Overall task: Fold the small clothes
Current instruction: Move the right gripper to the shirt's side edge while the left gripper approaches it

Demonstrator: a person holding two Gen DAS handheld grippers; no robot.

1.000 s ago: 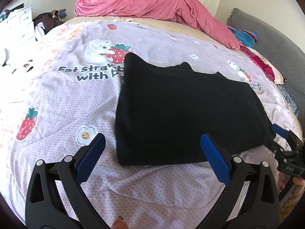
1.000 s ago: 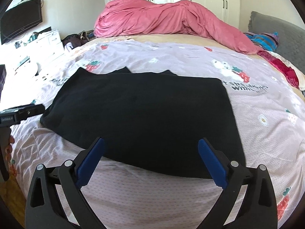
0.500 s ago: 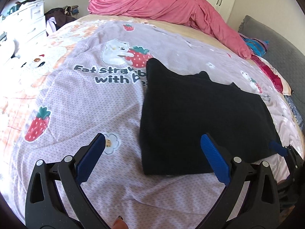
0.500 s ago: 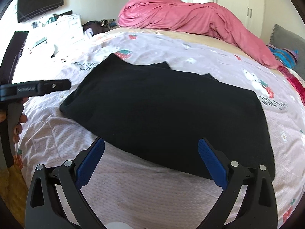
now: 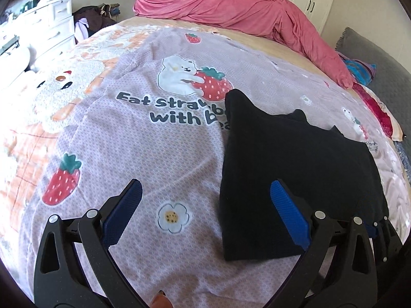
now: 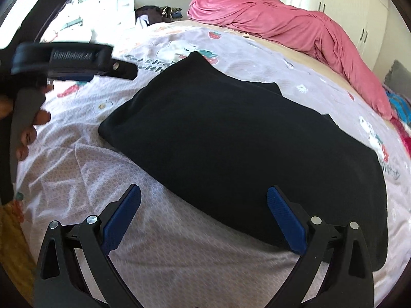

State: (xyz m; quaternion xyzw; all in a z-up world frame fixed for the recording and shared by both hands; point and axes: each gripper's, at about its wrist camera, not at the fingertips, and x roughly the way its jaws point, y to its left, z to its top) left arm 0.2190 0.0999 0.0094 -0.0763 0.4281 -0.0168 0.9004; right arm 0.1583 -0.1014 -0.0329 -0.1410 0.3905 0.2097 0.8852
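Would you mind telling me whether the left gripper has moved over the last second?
Yes. The left gripper has shifted left: against the strawberry bedspread, the black garment now lies off to its right rather than between its open fingers.

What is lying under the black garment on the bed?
The black garment lies flat on the lilac strawberry-print cover. It hides part of the printed words; whether anything else lies beneath cannot be seen.
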